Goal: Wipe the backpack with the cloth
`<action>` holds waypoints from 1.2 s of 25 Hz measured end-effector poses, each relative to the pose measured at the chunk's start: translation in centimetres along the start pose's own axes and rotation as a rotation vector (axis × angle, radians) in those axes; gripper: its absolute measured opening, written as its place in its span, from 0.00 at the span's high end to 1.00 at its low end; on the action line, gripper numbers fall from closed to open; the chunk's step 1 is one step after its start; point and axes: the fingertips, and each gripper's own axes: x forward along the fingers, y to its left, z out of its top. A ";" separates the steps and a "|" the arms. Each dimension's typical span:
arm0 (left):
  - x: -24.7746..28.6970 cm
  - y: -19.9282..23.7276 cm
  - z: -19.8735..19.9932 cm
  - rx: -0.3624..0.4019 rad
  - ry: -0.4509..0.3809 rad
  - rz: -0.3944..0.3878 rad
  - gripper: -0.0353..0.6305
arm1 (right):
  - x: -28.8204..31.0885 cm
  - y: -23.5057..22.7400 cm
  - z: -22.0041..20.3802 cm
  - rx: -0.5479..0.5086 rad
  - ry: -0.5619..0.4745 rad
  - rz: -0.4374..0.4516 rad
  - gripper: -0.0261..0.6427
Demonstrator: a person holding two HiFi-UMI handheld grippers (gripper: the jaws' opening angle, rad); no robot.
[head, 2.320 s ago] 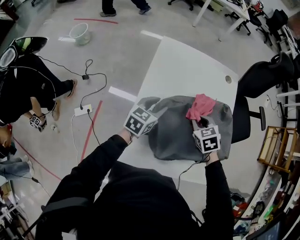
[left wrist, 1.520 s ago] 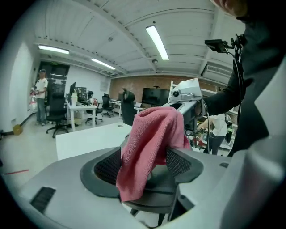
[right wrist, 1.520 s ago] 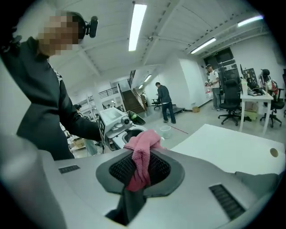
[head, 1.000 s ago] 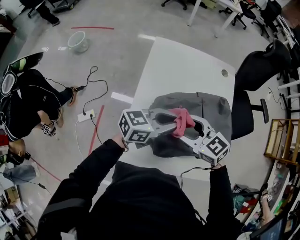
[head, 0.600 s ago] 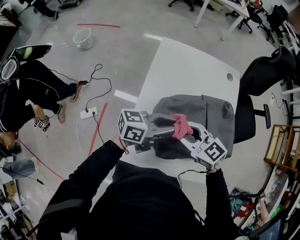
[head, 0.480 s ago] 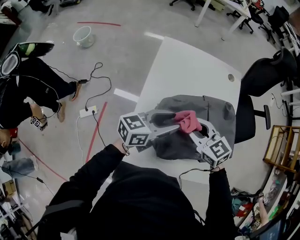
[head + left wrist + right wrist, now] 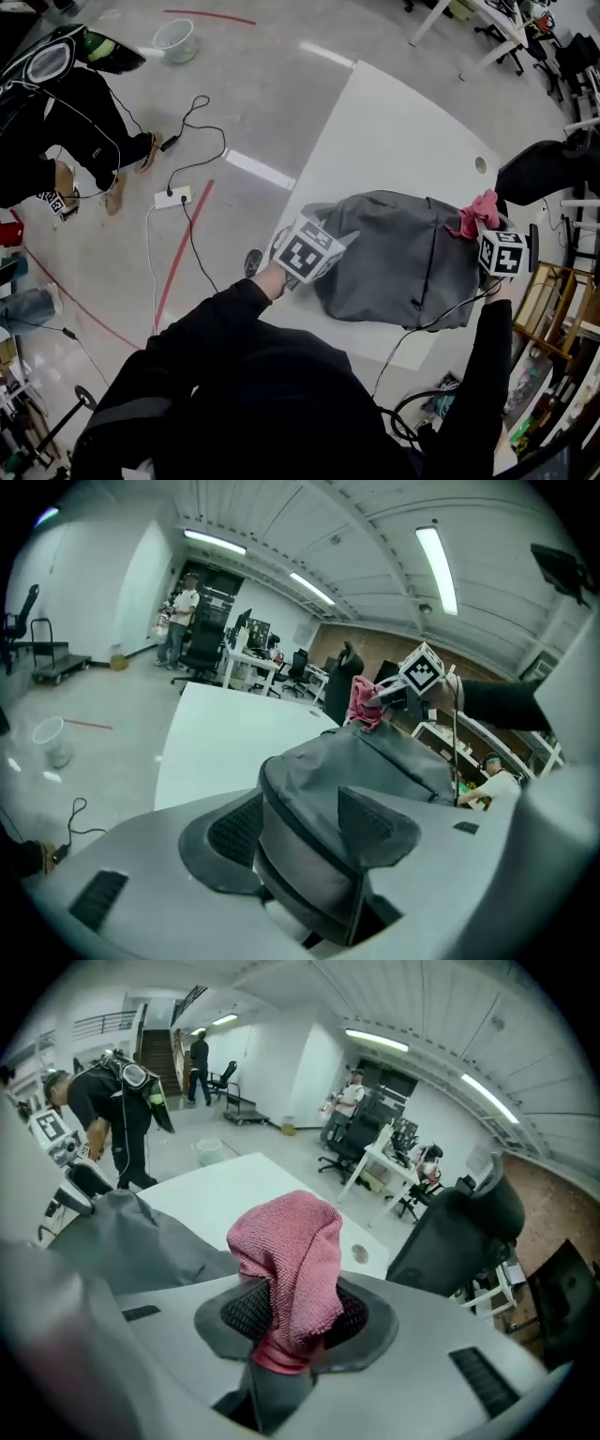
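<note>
So the left gripper point(image 7: 337, 246) has its jaws well apart. They've just been opening, and the left end of the grey backpack point(image 7: 403, 262) sits between them, not clamped as far as I can see. The backpack lies across the near end of the white table point(image 7: 394, 131). At its right end, by the table's right edge, the right gripper point(image 7: 292, 1321) is pinched tight on the pink cloth point(image 7: 476, 214).
</note>
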 end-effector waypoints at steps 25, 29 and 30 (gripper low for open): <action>2.1 1.4 -1.5 -0.013 0.027 0.038 0.58 | 9.5 15.1 4.8 -0.233 0.118 0.341 0.78; 2.2 1.0 -1.1 -0.018 0.021 0.042 0.58 | 8.8 4.3 2.0 -0.200 0.216 0.200 0.78; 2.3 1.0 -1.0 -0.020 0.020 0.043 0.58 | 8.7 1.8 1.3 -0.222 0.248 0.147 0.78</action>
